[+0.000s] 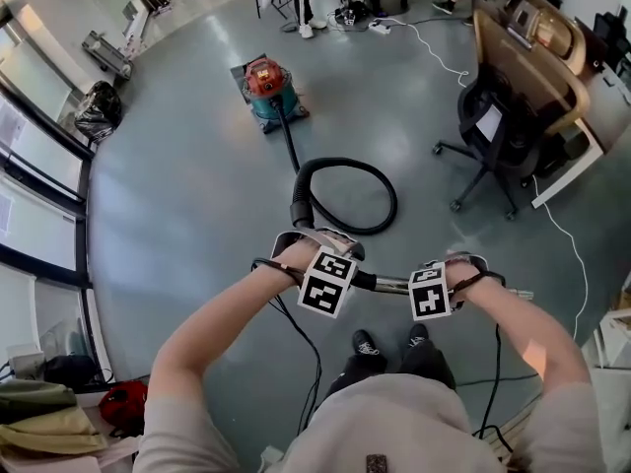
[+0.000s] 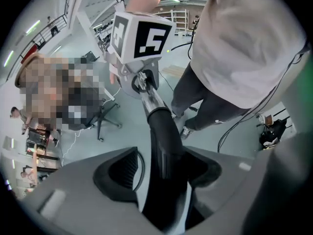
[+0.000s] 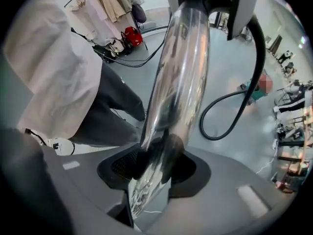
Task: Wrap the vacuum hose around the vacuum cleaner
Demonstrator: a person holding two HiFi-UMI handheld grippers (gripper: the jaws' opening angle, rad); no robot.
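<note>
The red-and-teal vacuum cleaner stands on the grey floor ahead. Its black hose runs back from it, makes one loop on the floor and rises to the grippers. My left gripper is shut on the hose's black handle end. My right gripper is shut on the chrome wand, which joins that handle. The wand lies level between the two grippers, in front of the person's body. In the right gripper view the hose loop and the vacuum cleaner lie beyond.
A black office chair and a wooden desk stand at the right. A white cable trails across the floor behind. A black bag sits by the windows at left. Thin black cables hang by the person's feet.
</note>
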